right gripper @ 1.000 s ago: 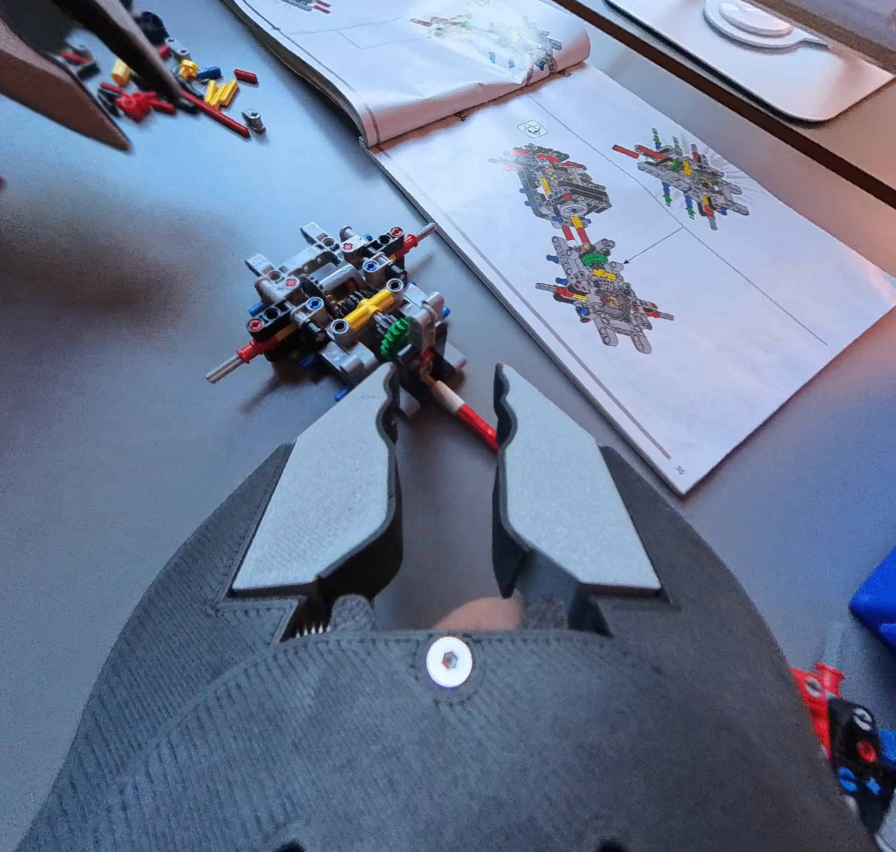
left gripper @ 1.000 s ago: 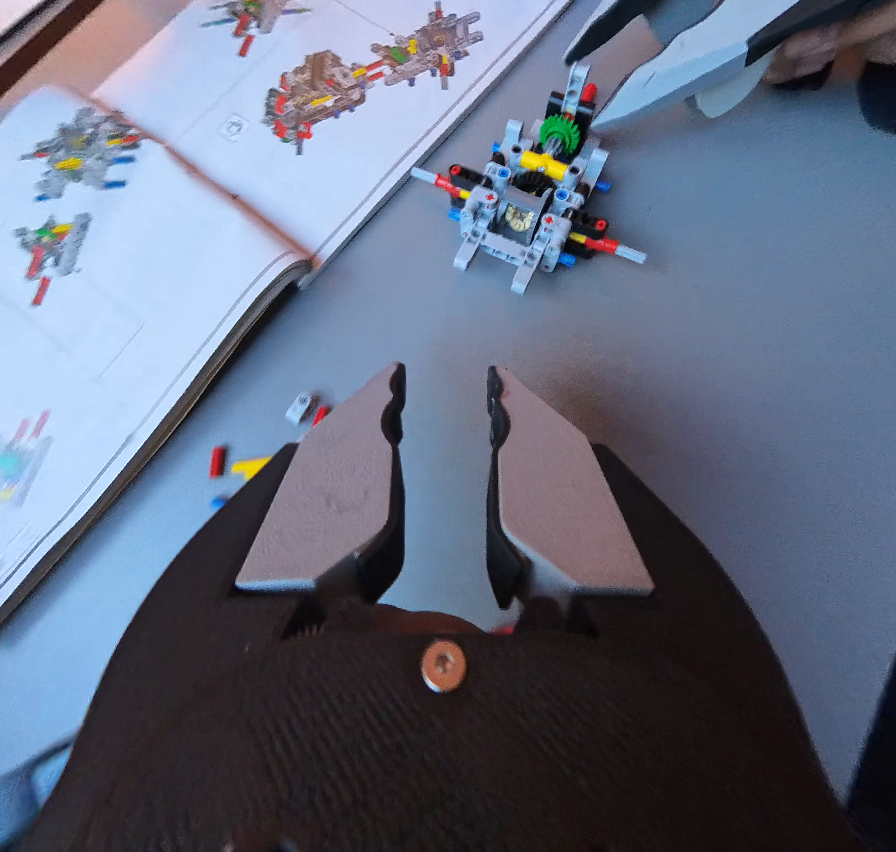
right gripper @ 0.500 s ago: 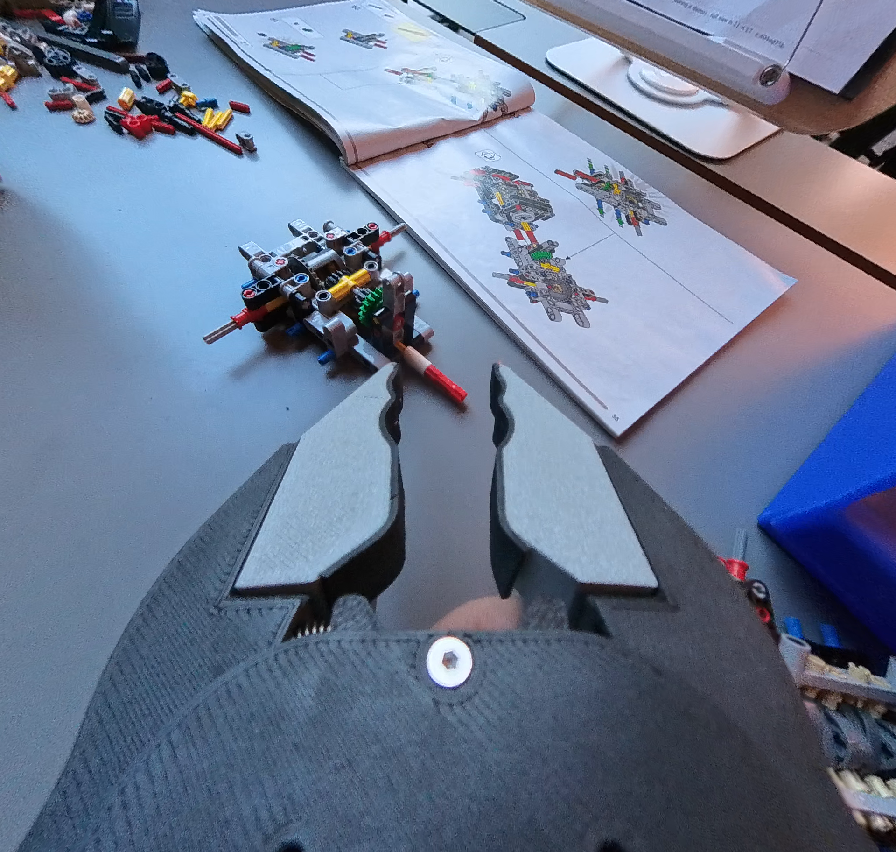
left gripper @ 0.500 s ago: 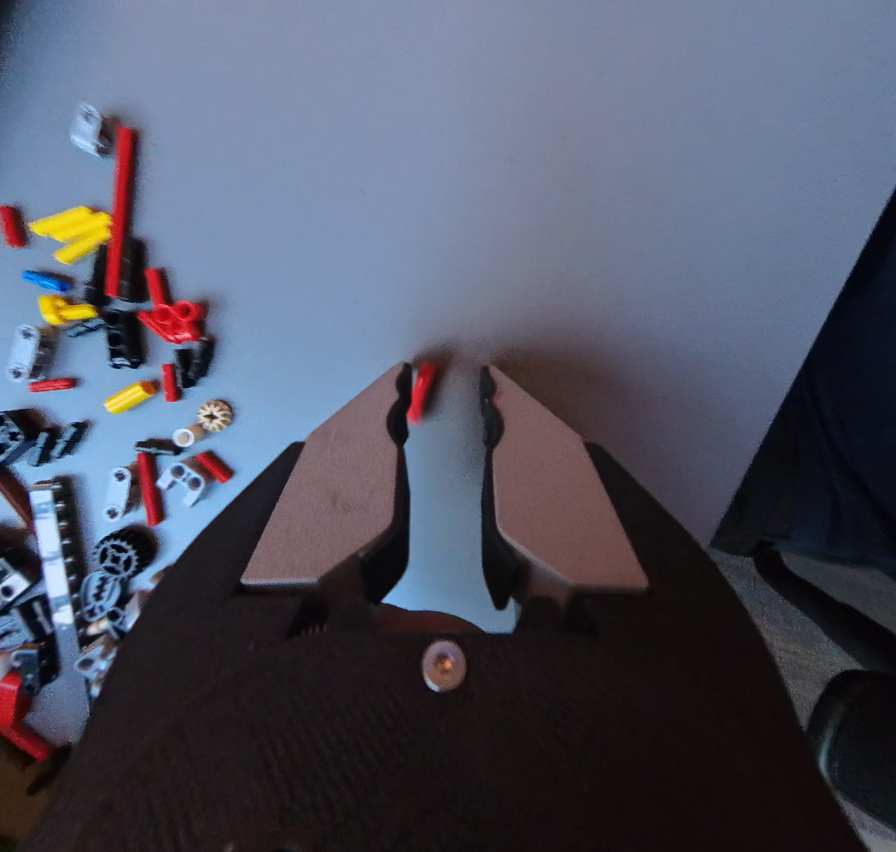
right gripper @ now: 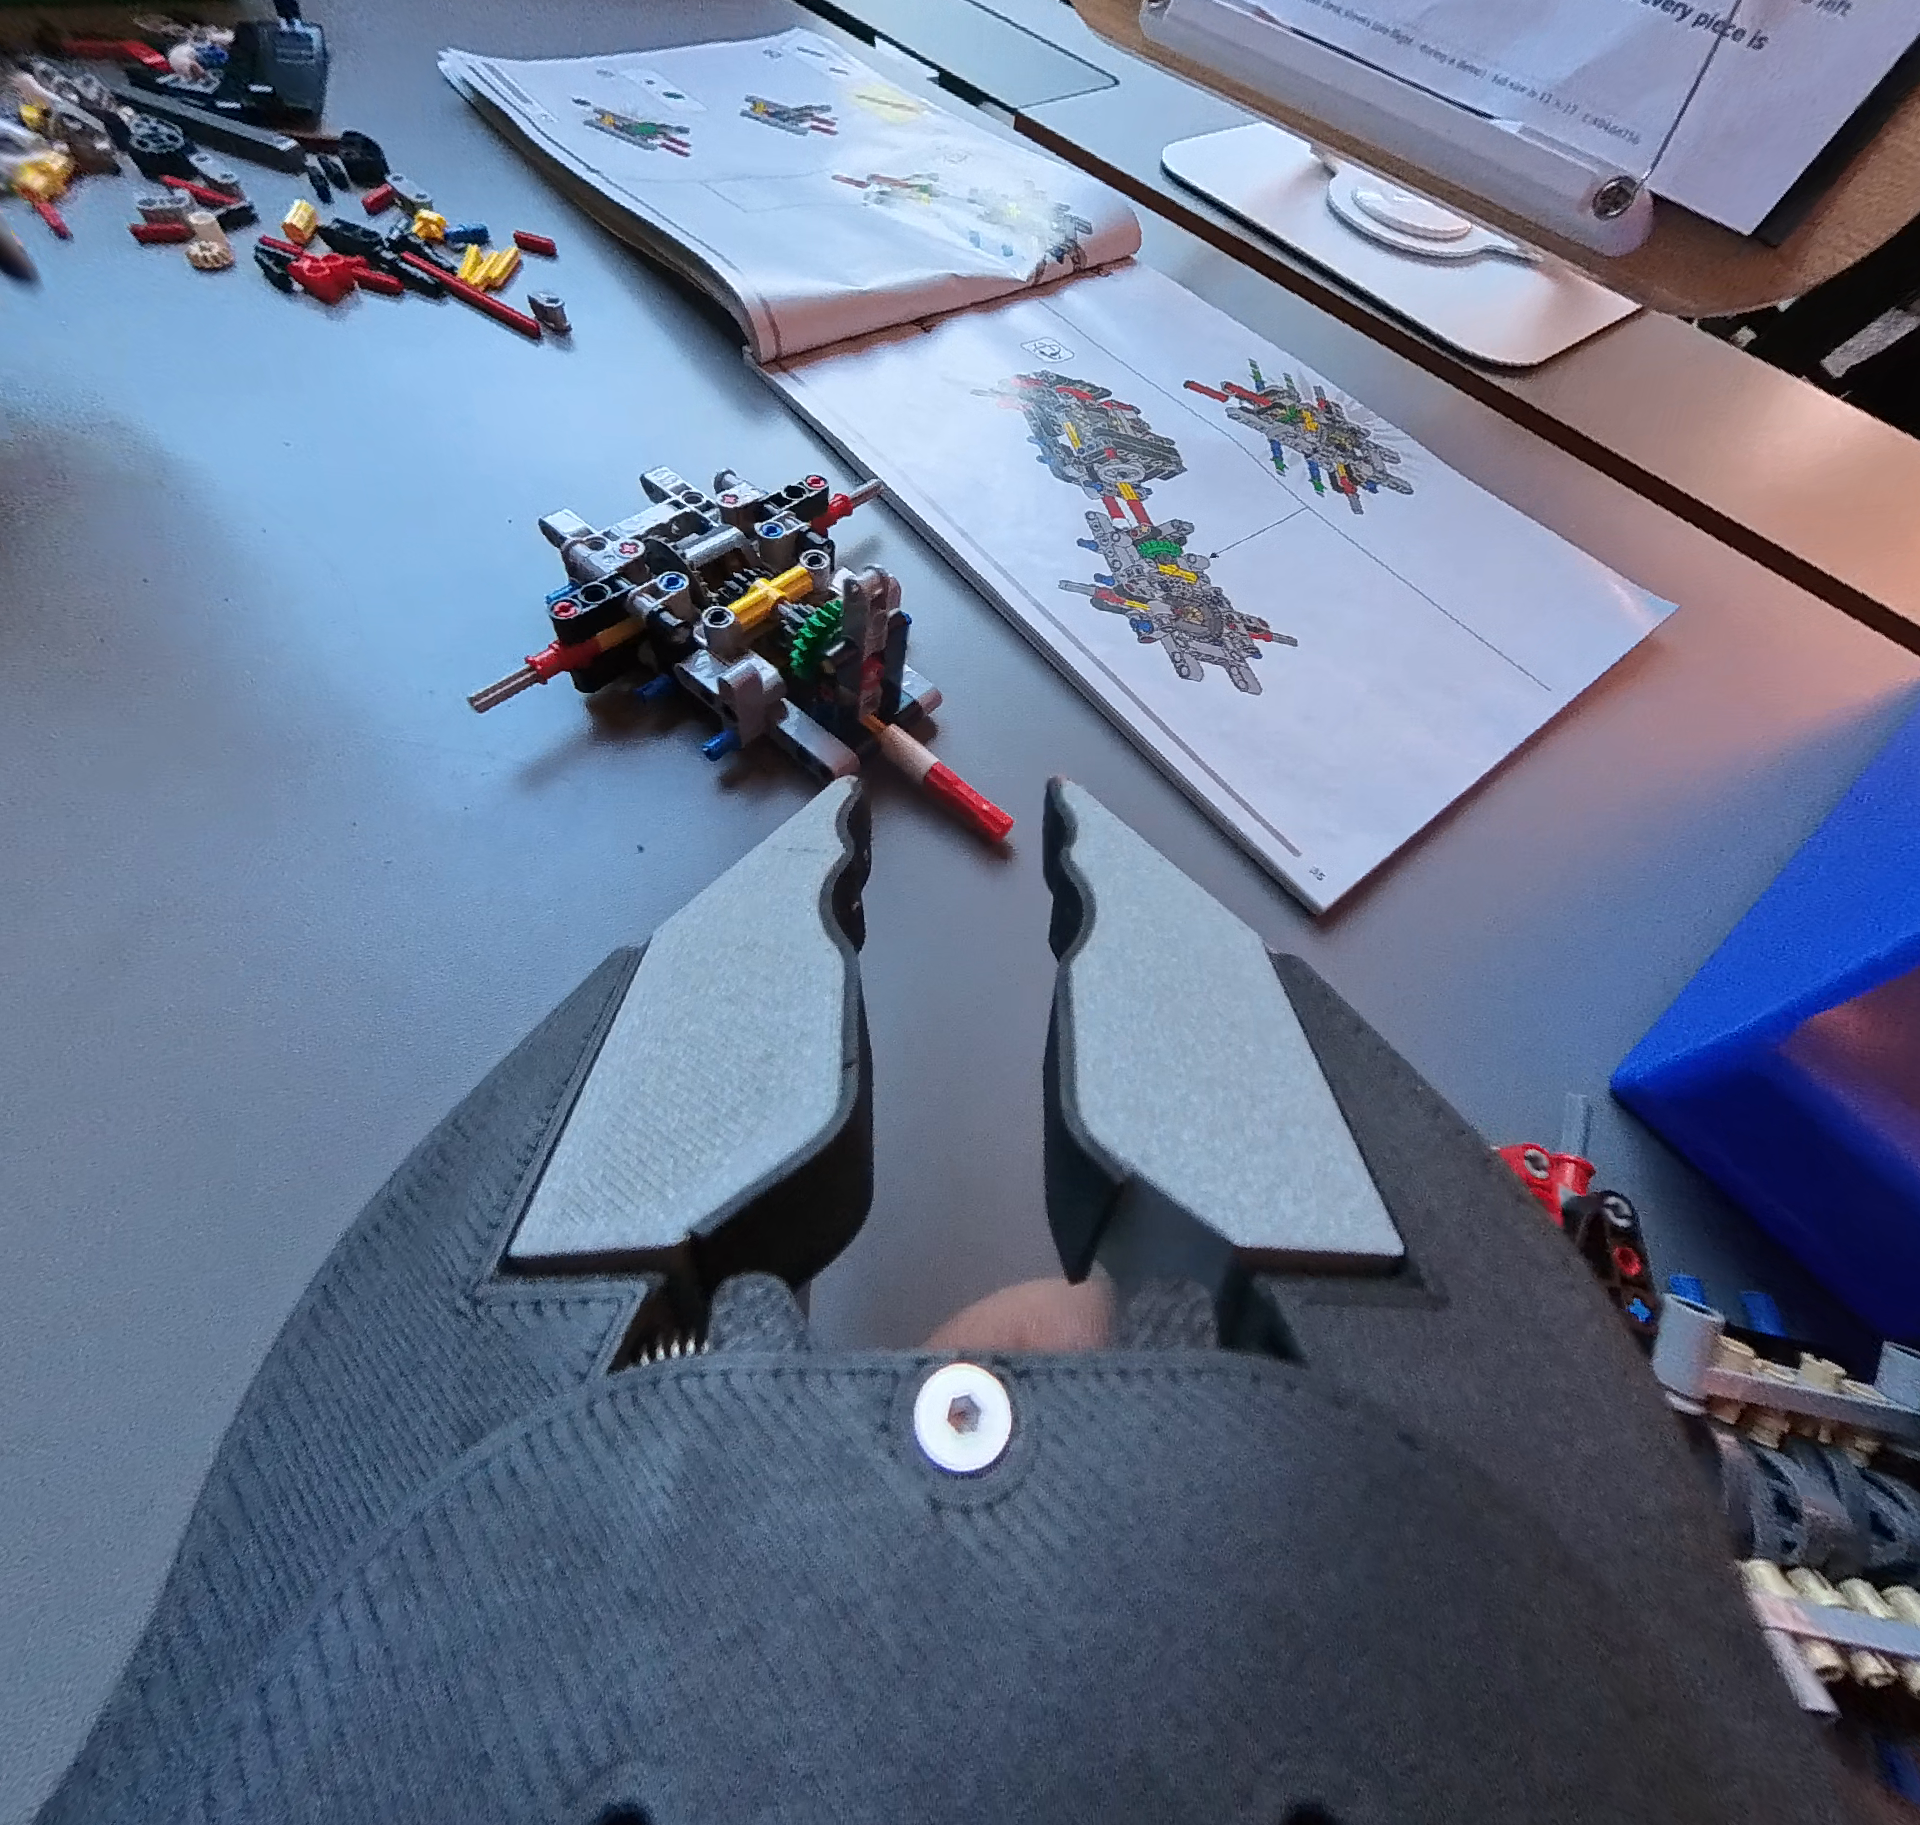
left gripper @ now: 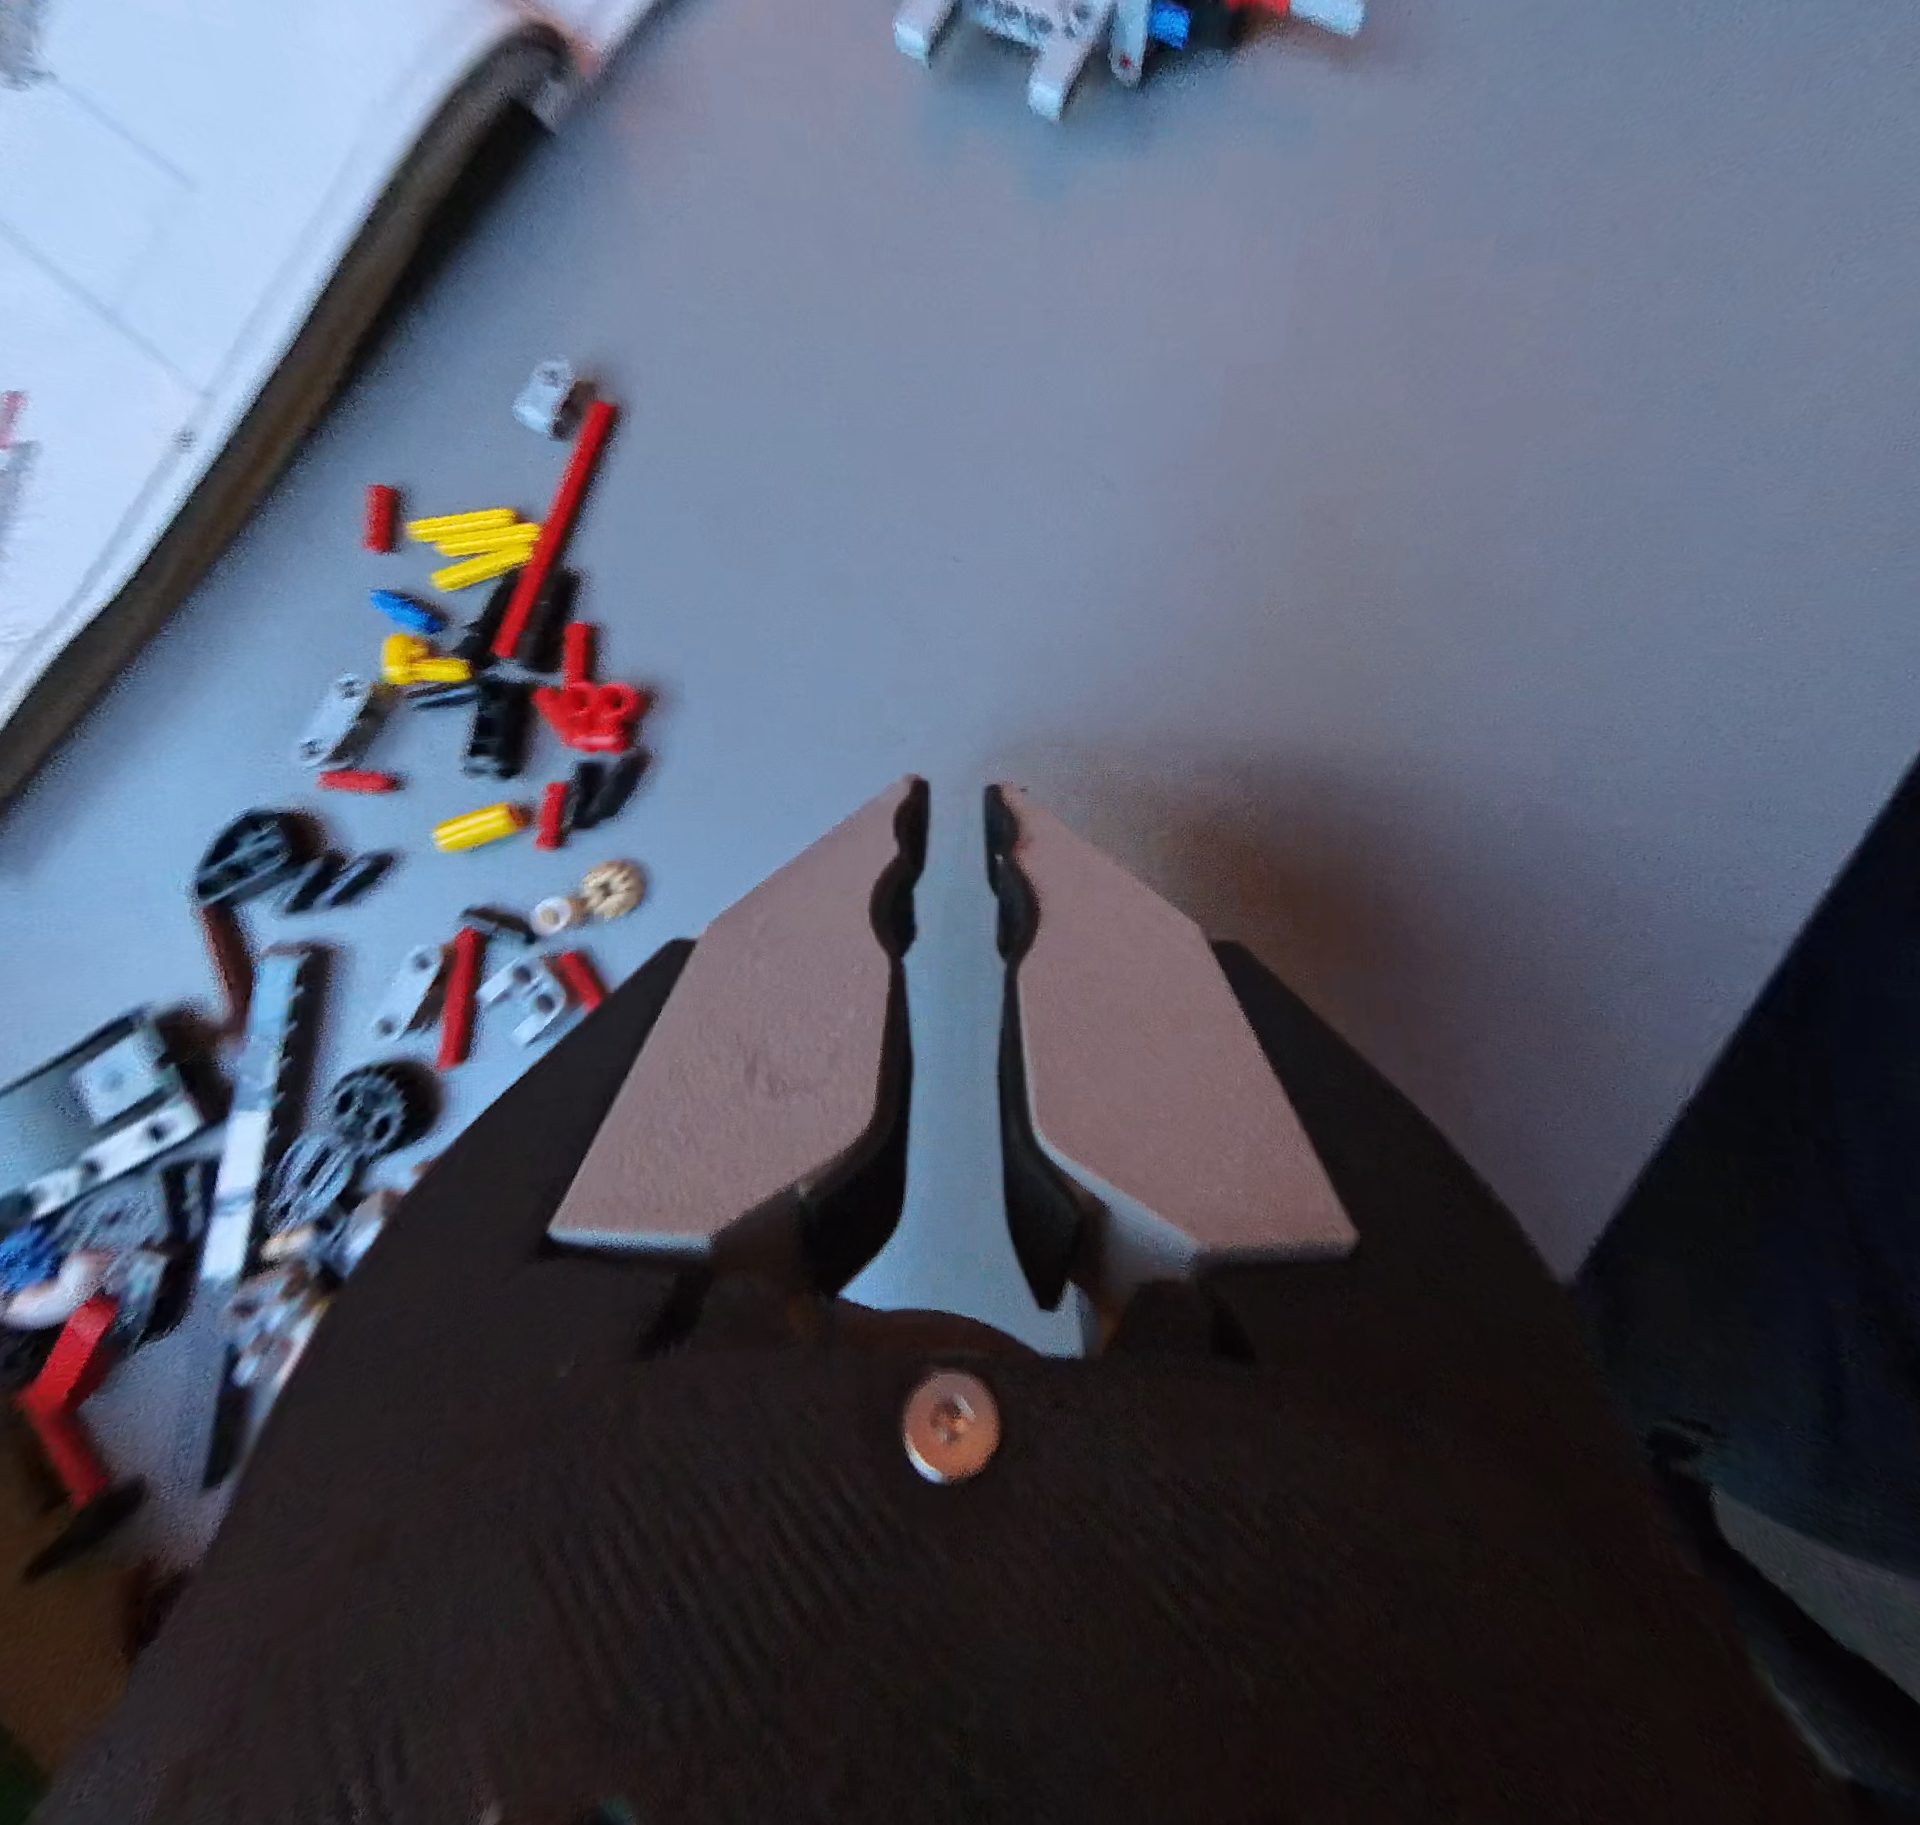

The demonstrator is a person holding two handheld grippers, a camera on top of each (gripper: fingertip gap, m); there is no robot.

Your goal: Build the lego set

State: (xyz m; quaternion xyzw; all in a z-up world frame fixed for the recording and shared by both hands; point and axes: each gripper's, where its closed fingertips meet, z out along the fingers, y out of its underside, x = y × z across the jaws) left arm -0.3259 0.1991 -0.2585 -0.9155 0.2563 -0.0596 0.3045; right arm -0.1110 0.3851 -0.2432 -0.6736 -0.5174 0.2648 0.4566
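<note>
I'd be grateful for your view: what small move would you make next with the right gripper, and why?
Probably ease the right gripper slightly forward. Its jaws stand open with nothing between them, and the red end of the axle sticking out of the Technic assembly lies on the table just past the fingertips, roughly in line with the gap.

The counter (right gripper: 260, 840) is smooth and matt grey with a soft sheen. The booklet (right gripper: 1351, 632) at upper right is thin paper. The small assembly (right gripper: 727, 612) at centre is glossy hard plastic. The right gripper's fingers (right gripper: 1195, 1048) have finely textured matt grey faces; its body shows ribbed, layered plastic.
</note>
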